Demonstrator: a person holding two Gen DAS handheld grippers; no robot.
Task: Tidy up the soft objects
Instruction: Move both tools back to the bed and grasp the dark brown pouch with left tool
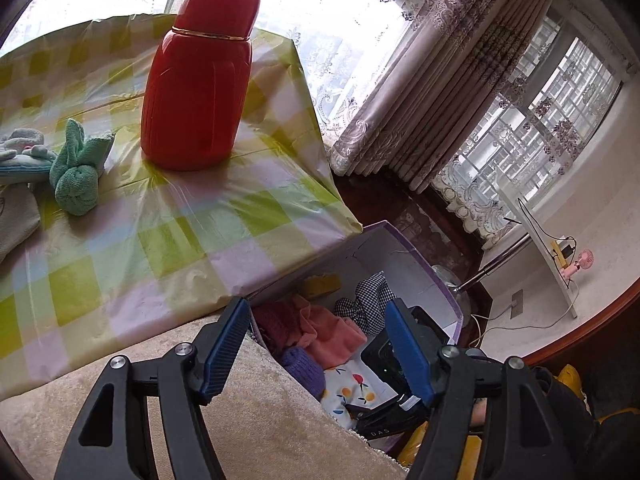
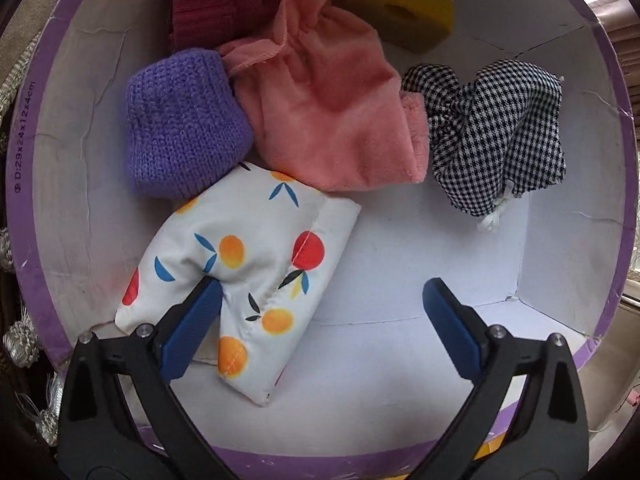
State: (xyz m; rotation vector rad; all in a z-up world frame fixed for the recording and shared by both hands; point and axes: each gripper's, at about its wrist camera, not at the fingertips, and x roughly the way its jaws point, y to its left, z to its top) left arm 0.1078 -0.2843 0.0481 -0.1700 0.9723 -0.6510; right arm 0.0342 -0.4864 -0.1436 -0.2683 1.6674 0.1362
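Note:
In the right wrist view I look straight down into a white box with a purple rim [image 2: 24, 240]. On its floor lie a fruit-print pouch [image 2: 256, 248], a purple knitted piece [image 2: 180, 128], a pink cloth [image 2: 332, 112], a houndstooth cloth [image 2: 500, 140], a dark red knit [image 2: 216, 4] and a yellow sponge [image 2: 400, 8]. My right gripper [image 2: 320, 282] is open just above the floor; its left finger [image 2: 192, 320] overlaps the pouch's lower edge, and the pads do not squeeze it. My left gripper [image 1: 316, 302] is open and empty above the box [image 1: 400, 248]. A green knotted towel [image 1: 78, 168] sits on the table.
A red flask [image 1: 200, 80] stands on the checked tablecloth [image 1: 180, 232]. A pale blue soft item [image 1: 20, 160] and a grey cloth [image 1: 16, 216] lie at the table's left edge. A beige cushion [image 1: 260, 420] borders the box. Curtains [image 1: 440, 100] hang behind.

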